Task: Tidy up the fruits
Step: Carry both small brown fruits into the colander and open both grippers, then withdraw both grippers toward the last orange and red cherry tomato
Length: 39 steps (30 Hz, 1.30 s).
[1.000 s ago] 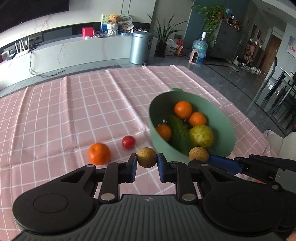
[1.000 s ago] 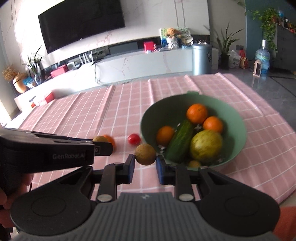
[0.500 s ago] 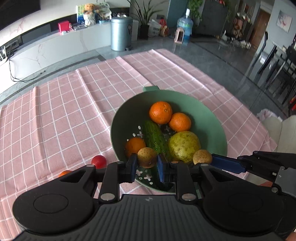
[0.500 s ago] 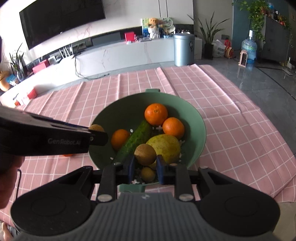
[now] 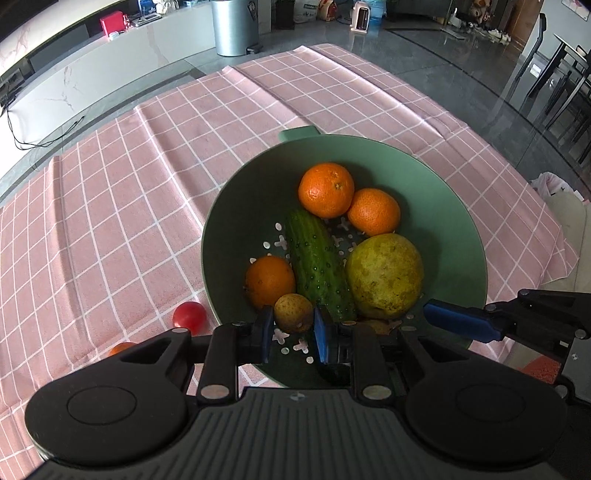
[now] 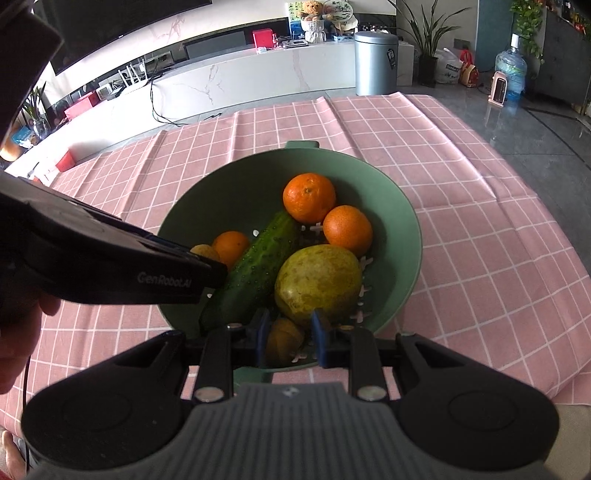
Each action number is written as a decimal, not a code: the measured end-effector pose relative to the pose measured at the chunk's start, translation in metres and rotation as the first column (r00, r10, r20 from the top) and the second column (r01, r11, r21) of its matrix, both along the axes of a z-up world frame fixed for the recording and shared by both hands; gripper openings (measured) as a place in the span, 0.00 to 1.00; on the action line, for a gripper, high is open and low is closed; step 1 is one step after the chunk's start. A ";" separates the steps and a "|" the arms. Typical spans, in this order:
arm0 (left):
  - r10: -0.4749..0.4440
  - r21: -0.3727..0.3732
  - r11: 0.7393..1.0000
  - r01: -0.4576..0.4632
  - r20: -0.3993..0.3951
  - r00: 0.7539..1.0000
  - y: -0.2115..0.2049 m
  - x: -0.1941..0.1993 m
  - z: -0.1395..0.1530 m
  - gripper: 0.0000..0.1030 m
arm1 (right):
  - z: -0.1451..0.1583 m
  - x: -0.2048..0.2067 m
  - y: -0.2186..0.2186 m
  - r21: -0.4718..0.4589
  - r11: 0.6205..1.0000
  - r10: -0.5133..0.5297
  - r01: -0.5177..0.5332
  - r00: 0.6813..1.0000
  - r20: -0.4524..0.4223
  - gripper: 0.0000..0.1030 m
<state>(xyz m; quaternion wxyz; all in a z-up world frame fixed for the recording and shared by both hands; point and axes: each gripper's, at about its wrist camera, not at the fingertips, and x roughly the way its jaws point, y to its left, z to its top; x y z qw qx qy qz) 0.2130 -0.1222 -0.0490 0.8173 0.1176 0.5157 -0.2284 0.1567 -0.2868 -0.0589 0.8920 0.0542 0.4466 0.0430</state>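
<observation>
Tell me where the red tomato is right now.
In the left wrist view, the red tomato lies on the pink tablecloth, just left of the green bowl.

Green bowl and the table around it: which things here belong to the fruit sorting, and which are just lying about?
Part of the job:
- green bowl
- small brown fruit in the left gripper
- small brown fruit in the right gripper
- three oranges, pear
- tomato on the cloth

Lying about:
- cucumber
- metal bin
- water jug

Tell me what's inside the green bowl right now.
The green bowl holds three oranges, a cucumber and a large yellow-green fruit. The grippers cover the near bottom, so anything there is hidden.
</observation>
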 end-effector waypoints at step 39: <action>0.100 -0.026 0.995 -0.096 0.216 0.971 0.092 -0.047 0.055 0.48 | 0.044 -0.030 0.055 0.035 0.977 0.195 -0.212 0.943 0.269 0.42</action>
